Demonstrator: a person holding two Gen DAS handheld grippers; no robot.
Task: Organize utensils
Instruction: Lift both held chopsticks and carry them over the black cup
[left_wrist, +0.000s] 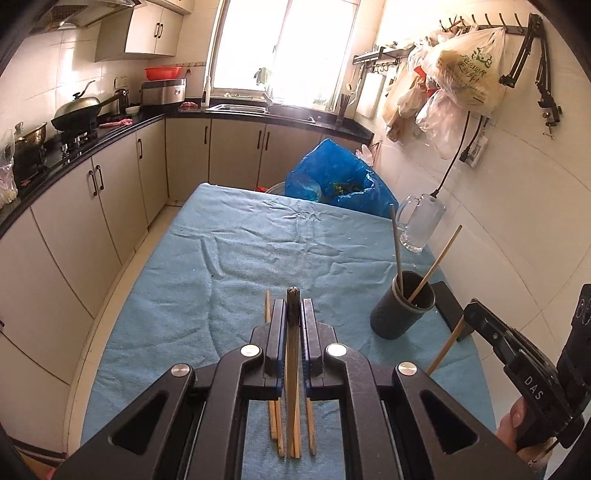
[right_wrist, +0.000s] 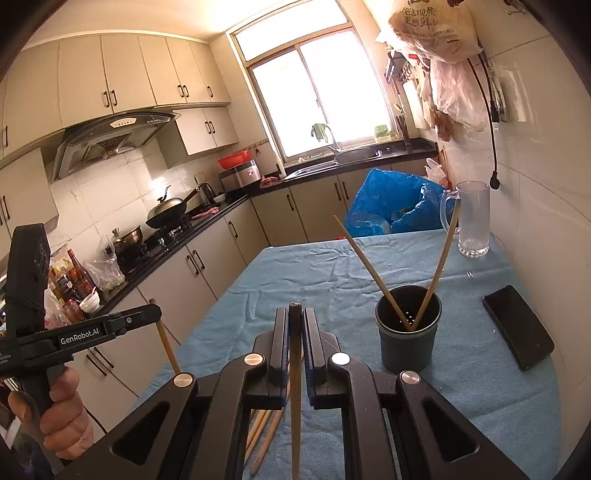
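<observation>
left gripper (left_wrist: 293, 314) jaws clamped on one chopstick (left_wrist: 293, 354) | right gripper (right_wrist: 294, 325) jaws clamped on another chopstick (right_wrist: 295, 387) | loose chopsticks (left_wrist: 275, 424) left at near bench edge | step judged: carry to holder (right_wrist: 408, 328) by right edge | open cloth (left_wrist: 229, 258) beyond; phone (right_wrist: 517, 326) close beside holder

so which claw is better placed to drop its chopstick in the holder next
Right, probably. The dark holder stands just right of the right claw, while the left claw sits further across the cloth. Both are shut on a chopstick.
</observation>
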